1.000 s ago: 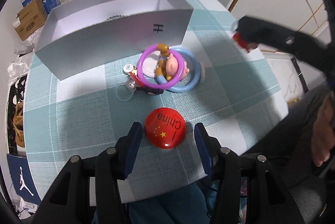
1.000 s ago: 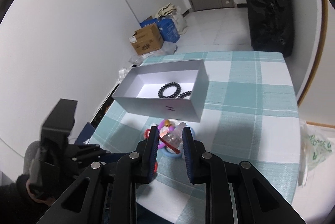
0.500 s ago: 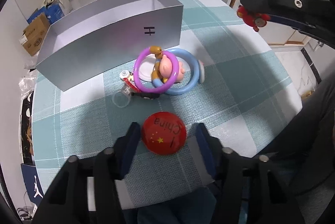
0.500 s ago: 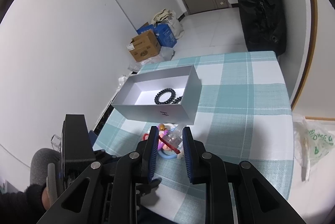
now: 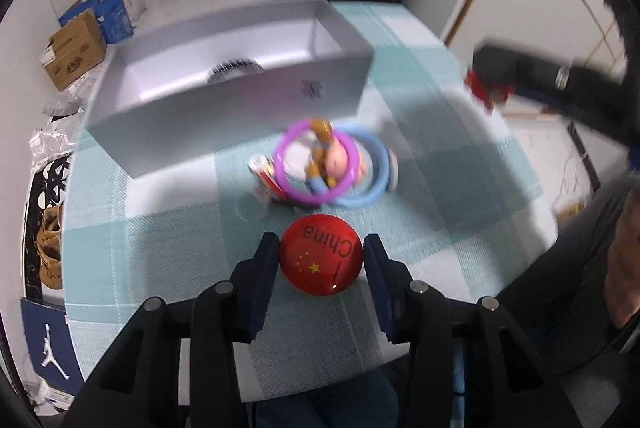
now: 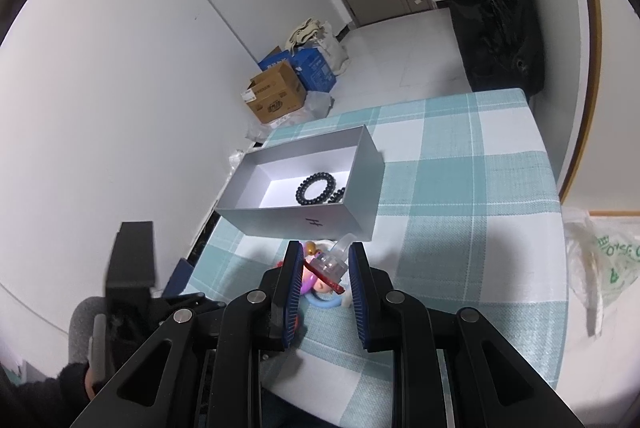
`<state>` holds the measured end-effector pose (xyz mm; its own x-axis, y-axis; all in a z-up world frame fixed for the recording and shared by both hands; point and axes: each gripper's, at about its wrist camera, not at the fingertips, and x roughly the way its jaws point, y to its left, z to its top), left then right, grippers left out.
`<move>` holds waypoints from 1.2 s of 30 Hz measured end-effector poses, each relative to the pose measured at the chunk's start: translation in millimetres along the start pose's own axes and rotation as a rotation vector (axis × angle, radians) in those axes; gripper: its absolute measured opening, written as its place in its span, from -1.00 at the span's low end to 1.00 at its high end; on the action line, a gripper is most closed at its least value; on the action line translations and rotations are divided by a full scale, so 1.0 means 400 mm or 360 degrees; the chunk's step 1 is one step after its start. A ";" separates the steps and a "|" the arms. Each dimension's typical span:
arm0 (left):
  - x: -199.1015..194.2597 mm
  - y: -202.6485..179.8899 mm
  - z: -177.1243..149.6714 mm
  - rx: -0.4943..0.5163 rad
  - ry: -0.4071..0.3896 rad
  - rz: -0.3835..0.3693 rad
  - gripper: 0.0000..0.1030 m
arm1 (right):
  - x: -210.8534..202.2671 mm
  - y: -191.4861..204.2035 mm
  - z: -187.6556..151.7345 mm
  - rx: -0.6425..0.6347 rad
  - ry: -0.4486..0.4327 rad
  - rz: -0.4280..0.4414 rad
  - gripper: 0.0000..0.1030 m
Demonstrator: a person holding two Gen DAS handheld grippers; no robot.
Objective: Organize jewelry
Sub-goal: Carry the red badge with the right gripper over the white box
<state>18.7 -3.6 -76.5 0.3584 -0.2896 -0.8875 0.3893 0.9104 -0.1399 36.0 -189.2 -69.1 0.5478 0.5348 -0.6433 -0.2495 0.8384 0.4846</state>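
- While the left gripper (image 5: 320, 260) sits low over the table (image 6: 460, 187), its jaws bracket the red badge (image 5: 321, 260); both pads look to be at its rim, so I log it as closed on the badge, contact not fully certain.
- Badge lies flat, round, no long axis; its "China" lettering reads upside down from the left wrist view, so the top of the print faces the gripper.
- Right gripper (image 6: 323, 268) is held up above the table, jaws clamped on a small clear-and-red trinket (image 6: 329, 266); which piece of jewelry it is, I cannot tell.
- Landmark: grey box (image 5: 224, 99), open top, long axis running across the left gripper's line of sight.
- Black bead bracelet (image 6: 316, 189) already lies inside the box, toward its right end in the right wrist view.
- Loose pile, with purple ring (image 5: 316, 163), blue ring (image 5: 368, 175) and pink figure (image 5: 340, 159), lies just in front of the box's near wall, between the box and the badge.
- Judgement: the box is straight ahead of both grippers, beyond the pile; the right one, already raised and loaded, is better placed to drop next.
- Risk: the left view is blurred, so the badge grip needs checking.
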 end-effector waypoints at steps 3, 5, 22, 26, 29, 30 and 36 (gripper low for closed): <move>-0.034 0.014 0.019 -0.0066 -0.0128 -0.0013 -0.27 | 0.007 0.000 0.006 0.0010 0.0003 0.0011 -0.57; -0.061 0.027 0.031 -0.0108 -0.0221 -0.0035 -0.27 | 0.014 -0.001 0.010 0.0027 0.0009 0.0028 -0.57; -0.114 0.113 0.111 -0.0356 -0.0461 -0.0169 -0.27 | 0.094 0.012 0.080 0.0049 0.0041 0.0134 -0.57; -0.112 0.133 0.131 -0.0397 -0.0486 -0.0153 -0.27 | 0.114 0.020 0.108 0.0045 0.0036 0.0176 -0.57; -0.106 0.154 0.146 -0.0450 -0.0494 -0.0185 -0.27 | 0.137 0.025 0.129 0.0054 0.0043 0.0218 -0.57; -0.103 0.161 0.152 -0.0465 -0.0495 -0.0186 -0.27 | 0.146 0.027 0.136 0.0055 0.0047 0.0231 -0.57; -0.073 0.192 0.184 -0.0525 -0.0467 -0.0186 -0.27 | 0.199 0.025 0.163 0.0067 0.0080 0.0272 -0.57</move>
<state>100.5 52.9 -29.0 0.5721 -0.4239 -0.7021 0.1675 0.8984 -0.4059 129.3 -145.1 -76.7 0.4595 0.6748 -0.5775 -0.3012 0.7301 0.6134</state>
